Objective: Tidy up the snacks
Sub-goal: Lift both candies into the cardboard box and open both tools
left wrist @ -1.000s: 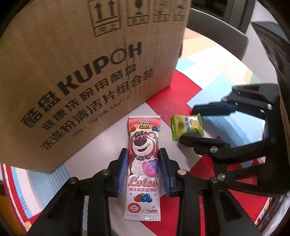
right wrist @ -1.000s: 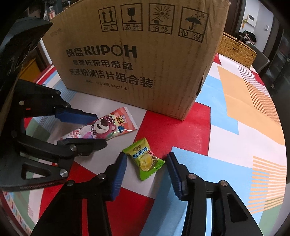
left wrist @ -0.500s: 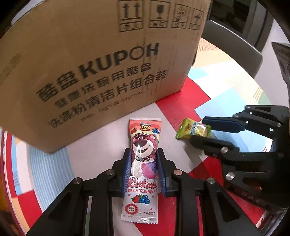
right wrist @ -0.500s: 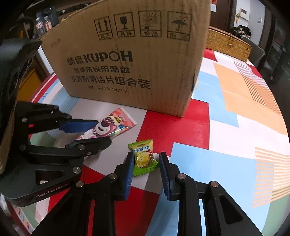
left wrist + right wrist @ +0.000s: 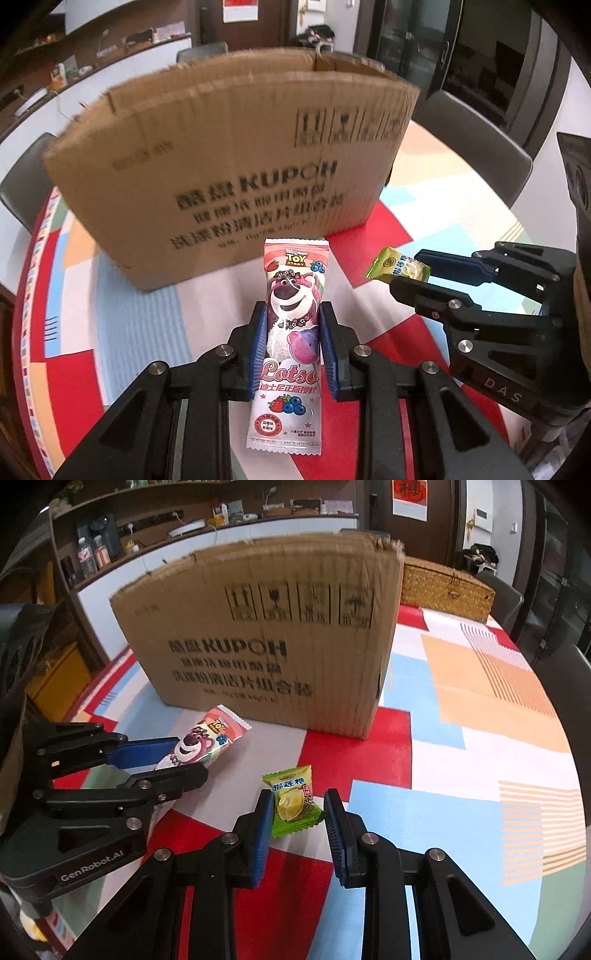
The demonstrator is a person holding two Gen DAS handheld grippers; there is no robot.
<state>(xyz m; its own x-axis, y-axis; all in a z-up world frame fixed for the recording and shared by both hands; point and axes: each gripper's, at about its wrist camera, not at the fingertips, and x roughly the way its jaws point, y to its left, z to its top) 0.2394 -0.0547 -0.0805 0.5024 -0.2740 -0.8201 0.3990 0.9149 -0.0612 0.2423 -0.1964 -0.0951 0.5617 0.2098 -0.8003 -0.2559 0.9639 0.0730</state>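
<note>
My left gripper [image 5: 291,343] is shut on a pink Lotso snack bar [image 5: 290,332] and holds it lifted above the table, its far end pointing at the cardboard box [image 5: 236,184]. My right gripper [image 5: 298,812] is shut on a green durian candy [image 5: 293,801], also raised off the table. In the left wrist view the right gripper [image 5: 410,273] shows at the right with the candy [image 5: 397,266] between its tips. In the right wrist view the left gripper [image 5: 177,757] shows at the left with the snack bar [image 5: 207,742]. The open-topped box [image 5: 266,657] stands just beyond both.
The table [image 5: 461,757] has a cloth of red, blue, white and orange patches. A woven basket [image 5: 443,587] sits behind the box at the right. Grey chairs [image 5: 476,144] stand around the table. A counter with bottles [image 5: 88,554] runs along the far wall.
Both grippers have risen from the table with their snacks held, so the box's top edge now shows. One second ago both were still open around the snacks.
</note>
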